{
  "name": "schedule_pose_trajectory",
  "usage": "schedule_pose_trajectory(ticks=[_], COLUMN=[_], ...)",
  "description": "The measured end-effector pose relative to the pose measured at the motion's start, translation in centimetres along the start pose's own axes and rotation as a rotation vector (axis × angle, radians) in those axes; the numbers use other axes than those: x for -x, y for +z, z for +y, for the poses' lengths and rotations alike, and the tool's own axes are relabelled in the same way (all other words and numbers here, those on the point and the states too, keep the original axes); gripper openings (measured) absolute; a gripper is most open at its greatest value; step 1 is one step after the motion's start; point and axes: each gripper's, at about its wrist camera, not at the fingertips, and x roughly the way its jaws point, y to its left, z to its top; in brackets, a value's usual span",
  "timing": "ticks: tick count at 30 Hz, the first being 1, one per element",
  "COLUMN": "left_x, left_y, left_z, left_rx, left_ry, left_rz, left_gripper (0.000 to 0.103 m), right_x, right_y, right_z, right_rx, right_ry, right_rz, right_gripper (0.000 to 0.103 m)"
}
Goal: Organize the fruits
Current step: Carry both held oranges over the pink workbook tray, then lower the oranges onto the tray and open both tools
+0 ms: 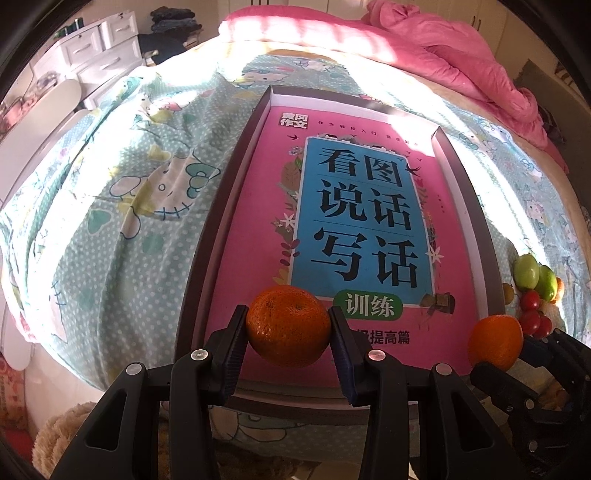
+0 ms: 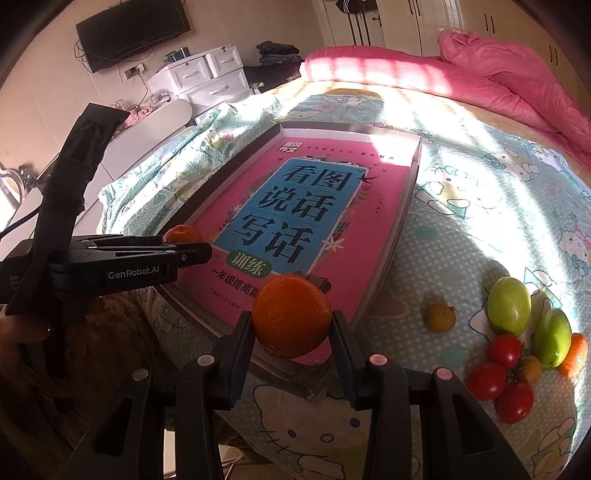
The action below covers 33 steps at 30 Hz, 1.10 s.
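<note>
My left gripper (image 1: pixel 289 322) is shut on an orange mandarin (image 1: pixel 288 328), which hangs over the near end of a dark-rimmed tray (image 1: pixel 207 258). A pink and blue book (image 1: pixel 362 206) fills the tray's floor. My right gripper (image 2: pixel 291 325) is shut on a second orange (image 2: pixel 291 314) above the tray's near right corner (image 2: pixel 402 218). The right wrist view shows the left gripper (image 2: pixel 186 244) side-on with its mandarin (image 2: pixel 183 233). On the bed cover to the right lie two green fruits (image 2: pixel 509 306), three red tomatoes (image 2: pixel 504 349), a small yellow fruit (image 2: pixel 439 317) and an orange piece (image 2: pixel 574 354).
The tray rests on a bed with a cat-print cover (image 1: pixel 129 206). A pink quilt (image 2: pixel 480 81) is bunched at the far end. A white drawer unit (image 2: pixel 207 77) and a wall screen (image 2: pixel 133 33) stand beyond the bed's left side. A hand (image 2: pixel 26 332) grips the left gripper's handle.
</note>
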Motion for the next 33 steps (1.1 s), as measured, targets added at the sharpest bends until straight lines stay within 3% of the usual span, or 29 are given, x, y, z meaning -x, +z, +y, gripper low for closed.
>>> schedule_pose_trajectory(ticks=[24, 29, 33], left_x=[-0.4, 0.6, 1.3], left_y=[-0.3, -0.2, -0.3], left_z=[0.0, -0.3, -0.6], left_rx=[-0.009, -0.018, -0.026], left_ry=[0.023, 0.021, 0.033], left_rz=[0.011, -0.026, -0.053], left_gripper=[0.045, 0.047, 0.054], right_x=[-0.6, 0.5, 1.5], right_y=[-0.7, -0.4, -0.2], right_z=[1.3, 1.3, 0.8], right_rx=[0.068, 0.061, 0.047], right_ry=[-0.012, 0.004, 0.011], right_rz=[0.042, 0.004, -0.032], right_gripper=[0.043, 0.054, 0.057])
